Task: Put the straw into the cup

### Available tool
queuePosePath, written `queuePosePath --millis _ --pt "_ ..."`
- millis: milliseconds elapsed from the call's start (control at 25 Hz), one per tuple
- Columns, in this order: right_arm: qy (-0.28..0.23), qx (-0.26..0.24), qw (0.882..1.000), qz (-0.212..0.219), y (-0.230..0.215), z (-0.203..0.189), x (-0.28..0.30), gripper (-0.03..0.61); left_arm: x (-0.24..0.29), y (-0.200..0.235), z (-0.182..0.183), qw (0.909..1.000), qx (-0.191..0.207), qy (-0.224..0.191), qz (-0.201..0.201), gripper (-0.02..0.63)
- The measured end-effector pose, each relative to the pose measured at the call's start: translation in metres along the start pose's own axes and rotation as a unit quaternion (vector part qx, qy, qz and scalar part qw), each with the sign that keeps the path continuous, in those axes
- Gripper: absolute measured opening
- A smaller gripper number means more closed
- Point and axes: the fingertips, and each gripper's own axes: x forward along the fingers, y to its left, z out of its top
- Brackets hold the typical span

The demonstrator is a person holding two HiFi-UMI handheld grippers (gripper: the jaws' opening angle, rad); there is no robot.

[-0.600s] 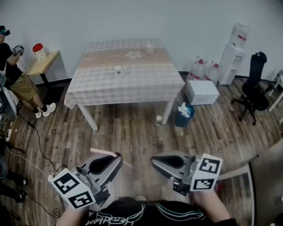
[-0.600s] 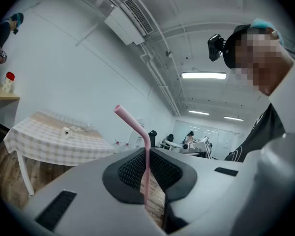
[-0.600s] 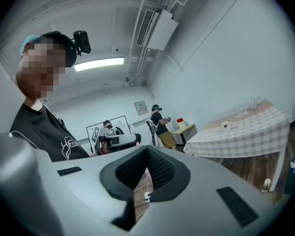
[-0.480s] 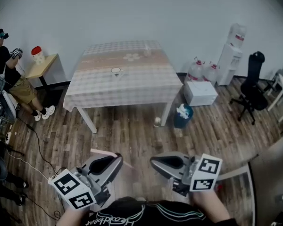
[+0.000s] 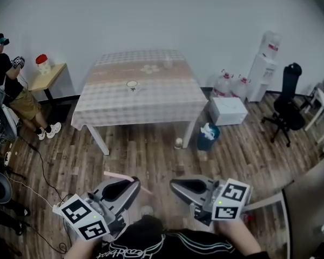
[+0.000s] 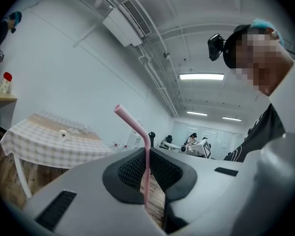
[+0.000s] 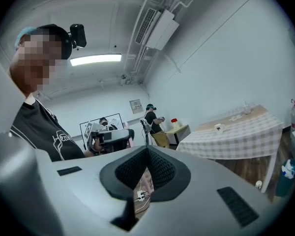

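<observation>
The pink bendy straw (image 6: 137, 132) stands pinched between the pads of my left gripper (image 6: 146, 154), its bent end tilting up and left. From the head view the straw (image 5: 116, 175) pokes sideways out of the left gripper (image 5: 134, 182), low and close to the body. My right gripper (image 5: 174, 184) is level beside it, shut with nothing in it; its pads meet at the tip (image 7: 147, 149). The white cup (image 5: 132, 84) stands on the checked table (image 5: 151, 104) across the room, far from both grippers. It is also small in the left gripper view (image 6: 63, 132) and the right gripper view (image 7: 219, 127).
Wooden floor lies between me and the table. A person (image 5: 11, 85) stands at the far left by a small side table (image 5: 48, 72). A white box (image 5: 228, 110), a blue bin (image 5: 207, 134), water bottles, a dispenser (image 5: 264, 63) and a black chair (image 5: 289, 99) are on the right. Cables (image 5: 40, 161) run along the floor at left.
The table and cup have slid slightly lower in the head view. Both grippers keep their pose, and the straw stays in the left one.
</observation>
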Motion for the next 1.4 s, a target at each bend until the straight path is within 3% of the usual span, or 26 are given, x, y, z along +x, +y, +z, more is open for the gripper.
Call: queuePosePath --millis 240,440,680,1080,1400 --pt "0.006 -0.013 0.999 -0.040 -0.025 -0.003 0.003 0.011 0.008 0.019 0.000 0.9999 -0.008 -0.006 0.004 0.020" --pt "-0.001 0.000 0.999 -0.048 -0.049 0.010 0.009 0.011 0.024 0.033 0.008 1.0000 -0.002 -0.004 -0.005 0.020" --pt "-0.005 0.013 0.998 -0.064 -0.098 0.018 0.032 0.011 0.048 0.081 0.010 0.9999 -0.012 0.001 -0.006 0.020" --pt "0.005 0.045 0.997 -0.070 -0.211 0.046 0.115 0.011 0.108 0.217 0.034 0.9988 -0.046 0.017 -0.006 0.020" --pt "0.032 0.065 0.995 -0.068 -0.311 0.083 0.207 0.011 0.161 0.348 0.075 0.9976 -0.065 0.025 -0.008 0.020"
